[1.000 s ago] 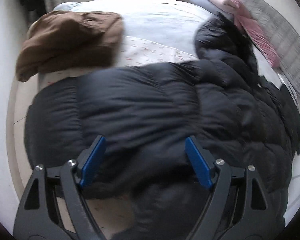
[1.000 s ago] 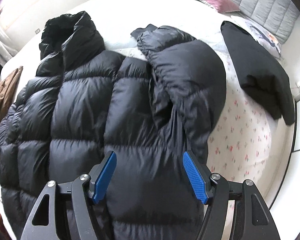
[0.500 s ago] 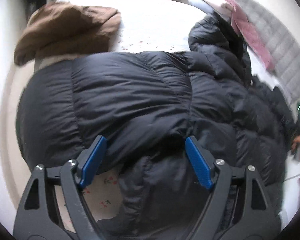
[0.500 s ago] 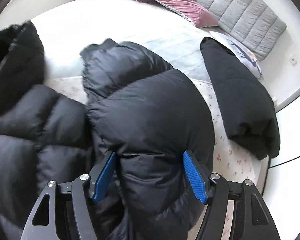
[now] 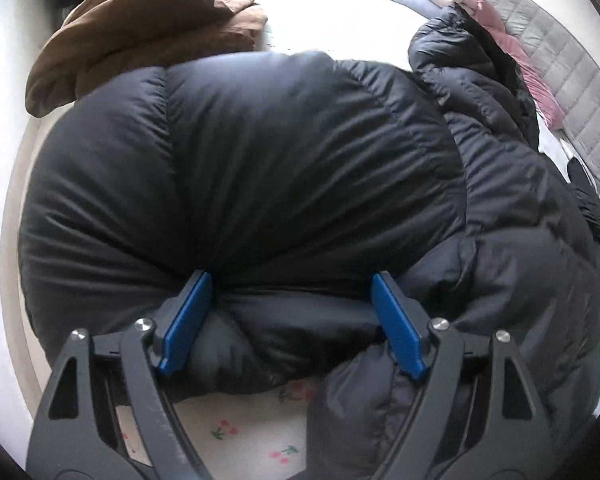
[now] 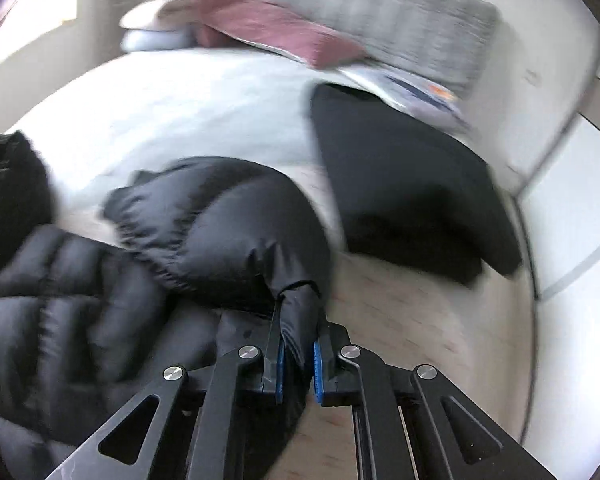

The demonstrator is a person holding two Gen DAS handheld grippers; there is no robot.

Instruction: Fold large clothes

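Note:
A large black puffer jacket [image 5: 280, 160] lies spread on the floral bed sheet [image 5: 240, 432]. My left gripper [image 5: 291, 280] is open, pushed down onto the jacket's near edge. A puffed roll of fabric sits between its blue pads [image 5: 188, 320], which stand wide apart. In the blurred right wrist view the jacket's sleeve [image 6: 228, 224] bulges ahead of my right gripper [image 6: 299, 316]. That gripper's jaws are closing tight, pinching a narrow fold of the sleeve's black fabric between the pads.
A brown garment [image 5: 140, 32] is heaped at the bed's far left. A folded black garment [image 6: 404, 200] lies right of the sleeve. Pink pillows [image 6: 268, 24] and a grey quilted headboard [image 6: 380, 12] line the far side. The bed edge and floor curve along the right.
My right gripper swung right from the jacket's body to the sleeve and closed from wide open onto a fold of it. The left gripper sank onto the jacket's edge, jaws unchanged.

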